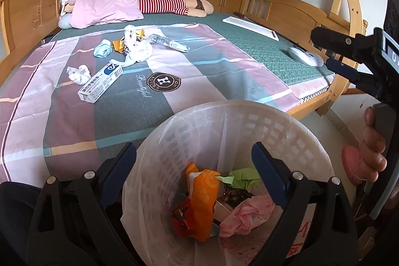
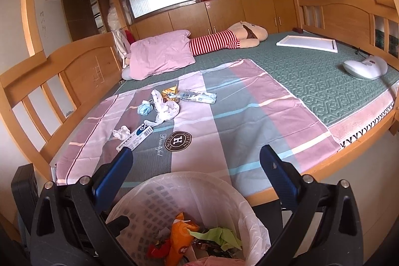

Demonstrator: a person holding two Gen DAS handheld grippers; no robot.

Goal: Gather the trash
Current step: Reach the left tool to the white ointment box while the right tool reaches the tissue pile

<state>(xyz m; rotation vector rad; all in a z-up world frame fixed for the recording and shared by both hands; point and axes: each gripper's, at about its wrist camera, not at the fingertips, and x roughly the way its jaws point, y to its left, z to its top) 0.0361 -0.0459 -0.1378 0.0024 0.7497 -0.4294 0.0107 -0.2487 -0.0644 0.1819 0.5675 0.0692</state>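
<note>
Left gripper (image 1: 194, 153): blue-padded fingers (image 1: 119, 163) spread wide, nothing between them, poised directly over the mouth of the white laundry-style wastebasket (image 1: 311, 141). Right gripper (image 2: 195, 161): likewise spread wide and empty, above the same basket's far rim (image 2: 174, 178); seen from the left wrist at the right edge (image 1: 331, 51), with a hand (image 1: 372, 143) gripping its handle.

Inside the basket, lined with a thin clear bag: an orange snack wrapper (image 1: 203, 201), a crumpled green paper (image 1: 242, 176), a pink plastic bag (image 1: 247, 218), a red foil wrapper (image 1: 183, 218).

On the bed, atop a pink-and-grey plaid sheet (image 1: 199, 59), uncollected trash clustered toward the headboard side: a white medicine box with blue print (image 1: 101, 82) nearest the basket, a crumpled tissue (image 1: 78, 74) just beside it, a balled blue face mask (image 1: 102, 48), a white plastic bag (image 1: 136, 46), a yellow wrapper (image 1: 118, 44) partly under the bag, and a clear printed wrapper (image 1: 168, 41) farther back.

Beyond the sheet, on the green mattress pad: a pink pillow (image 1: 107, 4), a plush doll in red-and-white stripes (image 1: 174, 4), a flat white board (image 1: 250, 25), and a white rounded device (image 1: 305, 56) near the footboard.
</note>
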